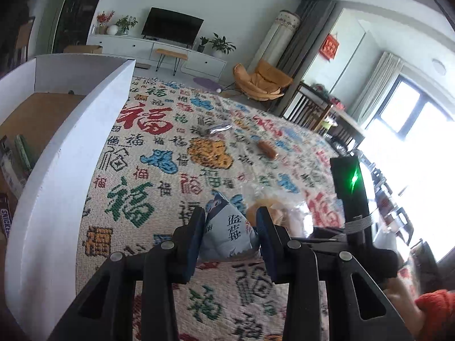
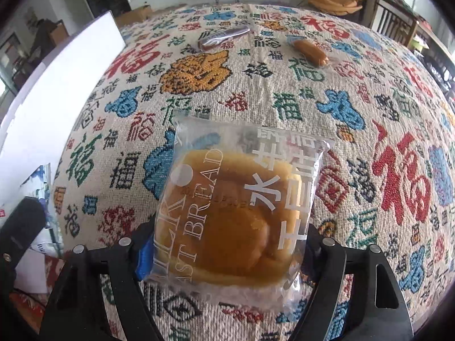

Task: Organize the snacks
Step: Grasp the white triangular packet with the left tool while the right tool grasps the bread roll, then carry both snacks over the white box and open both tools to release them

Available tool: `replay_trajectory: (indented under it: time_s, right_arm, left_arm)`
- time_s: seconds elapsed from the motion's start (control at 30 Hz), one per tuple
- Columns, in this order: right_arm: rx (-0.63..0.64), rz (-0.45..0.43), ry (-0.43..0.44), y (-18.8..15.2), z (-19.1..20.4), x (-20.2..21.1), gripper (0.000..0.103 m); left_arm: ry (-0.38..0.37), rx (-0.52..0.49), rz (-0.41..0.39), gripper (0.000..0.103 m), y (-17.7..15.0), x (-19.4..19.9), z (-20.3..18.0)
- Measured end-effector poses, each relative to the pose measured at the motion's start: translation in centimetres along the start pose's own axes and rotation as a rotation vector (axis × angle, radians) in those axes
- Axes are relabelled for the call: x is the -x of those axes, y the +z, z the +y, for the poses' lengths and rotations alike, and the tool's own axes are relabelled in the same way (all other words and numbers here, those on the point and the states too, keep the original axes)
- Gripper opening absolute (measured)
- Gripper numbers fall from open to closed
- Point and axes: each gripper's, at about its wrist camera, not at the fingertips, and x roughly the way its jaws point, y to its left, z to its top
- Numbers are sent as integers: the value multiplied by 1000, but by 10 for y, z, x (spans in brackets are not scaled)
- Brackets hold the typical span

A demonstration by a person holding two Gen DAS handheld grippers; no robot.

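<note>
A: Two grippers over the patterned cloth (image 2: pixel 284 85), beside the white box (image 1: pixel 57 187)?
B: Yes. The right gripper (image 2: pixel 227 244) clamps a bread packet (image 2: pixel 236 207).
A: And the left gripper (image 1: pixel 230 227)?
B: It pinches a small blue-grey pouch (image 1: pixel 227 236). Farther off on the cloth lie a sausage (image 2: pixel 310 52) and a dark wrapped bar (image 2: pixel 224 37).

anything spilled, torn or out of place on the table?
Nothing stands out. The sausage and dark snack bar lie loose but intact on the tablecloth; each claw grips a sealed packet, blue pouch left, bread right.
</note>
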Motion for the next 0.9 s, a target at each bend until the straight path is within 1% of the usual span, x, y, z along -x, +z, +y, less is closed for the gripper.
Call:
replay_trajectory:
  time_s: [0.07,0.13,0.2,0.23,0.27,0.37,0.43,0.47,0.5,0.53,0.57,0.6,0.63,0.67,0.73,0.8,0.83,0.9]
  right_arm:
    - [1,-22,56,-1,-4,20,75]
    - [27,-77,99,6,1,45,75]
    - [60,-138,179,22,21,74,75]
    - [93,-172,217,31,38,91,75]
    - [130,-204,255,40,56,106,76]
    - [248,-256,357,70,120,134,76]
    - [290,-257,434,87,163,138,76]
    - [306,-251,461,95,182,137,78]
    - [326,-239,485,102,202,132,79]
    - [348,-212,506,109,223,124,82]
    - [364,-172,507,115,241,113,88]
    - [369,-133,496,121,255,102,88]
    - [362,-113,500,125,264,94,88]
    - [351,-116,509,128,268,90,88]
    - [334,-139,516,131,268,89,88]
    - [322,-169,547,127,256,94,88]
    - [326,-200,544,122,245,100,88]
    - [350,-269,490,111,222,104,88]
  left_arm:
    - [-43,35,-42,37,13,23,-5]
    - [-69,66,-85,37,28,47,-5]
    - [-61,89,-138,37,44,74,4]
    - [-34,96,-171,37,51,90,11]
    - [6,102,-200,37,57,105,21]
    - [195,119,-252,37,66,139,55]
    - [345,143,-235,38,63,147,81]
    - [433,167,-214,41,58,147,94]
    - [520,200,-175,55,52,144,110]
    - [565,228,-140,67,47,140,122]
    - [583,247,-117,85,42,137,130]
    - [588,257,-106,87,37,135,137]
    - [591,261,-105,87,33,133,140]
    - [595,261,-108,89,31,132,142]
    - [599,251,-124,89,29,133,139]
    - [590,241,-153,89,32,132,133]
    - [571,236,-167,89,34,132,127]
    - [510,213,-184,89,35,128,106]
